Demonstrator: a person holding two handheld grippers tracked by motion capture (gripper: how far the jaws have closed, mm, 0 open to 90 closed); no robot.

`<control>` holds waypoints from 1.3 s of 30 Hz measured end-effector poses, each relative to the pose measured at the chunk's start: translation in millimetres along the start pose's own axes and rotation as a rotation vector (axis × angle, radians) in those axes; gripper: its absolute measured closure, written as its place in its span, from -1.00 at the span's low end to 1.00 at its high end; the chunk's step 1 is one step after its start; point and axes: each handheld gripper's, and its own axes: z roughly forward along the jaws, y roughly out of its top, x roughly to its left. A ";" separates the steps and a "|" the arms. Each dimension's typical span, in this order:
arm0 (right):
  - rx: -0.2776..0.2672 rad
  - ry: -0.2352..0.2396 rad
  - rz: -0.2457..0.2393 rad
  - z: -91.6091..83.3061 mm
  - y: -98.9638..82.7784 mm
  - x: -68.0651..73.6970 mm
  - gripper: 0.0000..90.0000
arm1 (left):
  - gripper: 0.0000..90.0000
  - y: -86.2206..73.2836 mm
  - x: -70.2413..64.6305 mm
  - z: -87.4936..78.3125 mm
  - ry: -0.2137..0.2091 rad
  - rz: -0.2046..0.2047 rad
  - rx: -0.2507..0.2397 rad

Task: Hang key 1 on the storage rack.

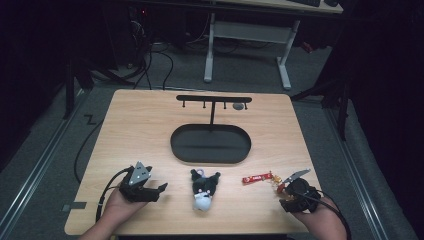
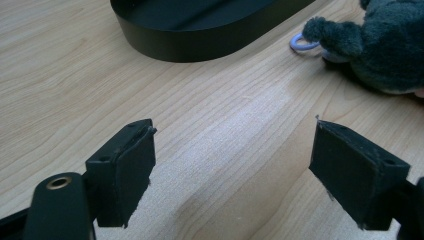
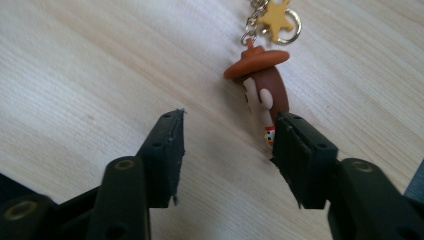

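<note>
Right gripper [image 3: 227, 150] jaws apart, empty; cowboy keychain [image 3: 262, 82] lies on the table [image 1: 140, 125] just ahead, against the inner face of one jaw, long axis running away toward its ring. Left gripper [image 2: 232, 170] wide open, idle, far from keychain. Plush [image 1: 204, 189] between.

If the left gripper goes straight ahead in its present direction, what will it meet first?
Probably the black oval tray: the left gripper points over bare table toward its wall. The plush toy lies off to the side.
</note>
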 end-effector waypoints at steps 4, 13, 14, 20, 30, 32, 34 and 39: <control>0.038 -0.020 -0.045 0.3 6.1 2.8 -0.01 | -0.59 -0.3 0.1 0.1 -0.002 0.001 0.003; 0.098 0.004 -0.036 13.7 18.4 -16.7 -0.04 | -0.59 -0.4 0.4 0.3 -0.007 0.002 0.005; 0.097 0.010 -0.039 15.8 19.6 -18.6 -0.04 | -0.59 -0.4 0.6 0.3 -0.007 0.003 0.004; 0.144 0.021 -0.056 30.8 29.6 -20.0 0.16 | -0.59 -0.4 0.9 0.2 -0.009 0.005 0.007; 0.174 0.017 -0.095 37.6 32.0 -19.7 0.49 | -0.59 -1.2 1.3 0.0 -0.013 -0.005 0.008; 0.179 0.012 -0.103 37.7 32.9 -19.1 0.49 | -0.59 -1.2 1.1 -0.2 -0.014 -0.006 0.007; 0.189 0.040 -0.089 35.9 35.8 -19.2 0.50 | -0.59 -1.4 1.2 -1.3 -0.015 -0.009 0.006; 0.143 0.085 -0.049 23.3 38.2 -20.0 0.50 | -0.59 -1.7 1.7 -1.9 -0.013 -0.015 0.002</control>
